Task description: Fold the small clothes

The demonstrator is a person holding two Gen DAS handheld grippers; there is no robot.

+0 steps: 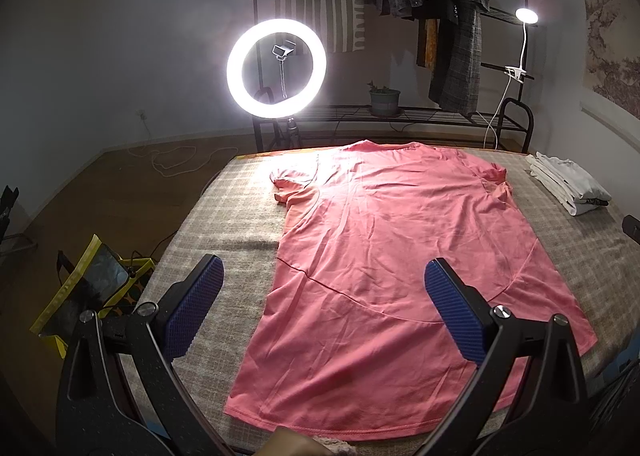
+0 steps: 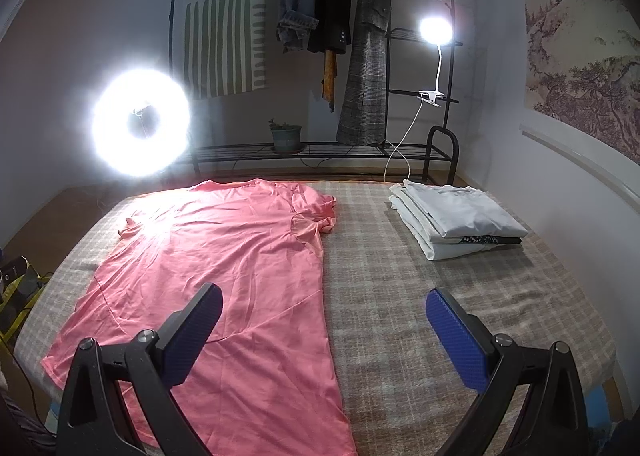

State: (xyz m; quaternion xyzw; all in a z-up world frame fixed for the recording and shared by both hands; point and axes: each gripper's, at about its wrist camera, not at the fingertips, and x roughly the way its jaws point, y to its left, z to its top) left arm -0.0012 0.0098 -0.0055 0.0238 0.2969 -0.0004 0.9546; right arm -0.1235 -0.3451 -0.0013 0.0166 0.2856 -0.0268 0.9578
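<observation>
Pink T-shirt (image 1: 384, 256) flat on bed (image 2: 440, 296) | both grippers' fingers apart, empty

A pink T-shirt (image 2: 224, 268) lies spread flat on a checked bed cover (image 2: 420, 296), its hem toward the camera and its neck toward the far edge. The right gripper (image 2: 324, 320) hangs above the shirt's right edge with its blue-padded fingers (image 2: 192, 336) wide apart, holding nothing. Well to the right, near the far corner, sits a stack of folded white clothes (image 2: 452, 220). Behind the bed glow a ring light (image 2: 140, 124) and a clip lamp (image 2: 436, 30) fixed to a black clothes rack (image 2: 448, 68).
</observation>
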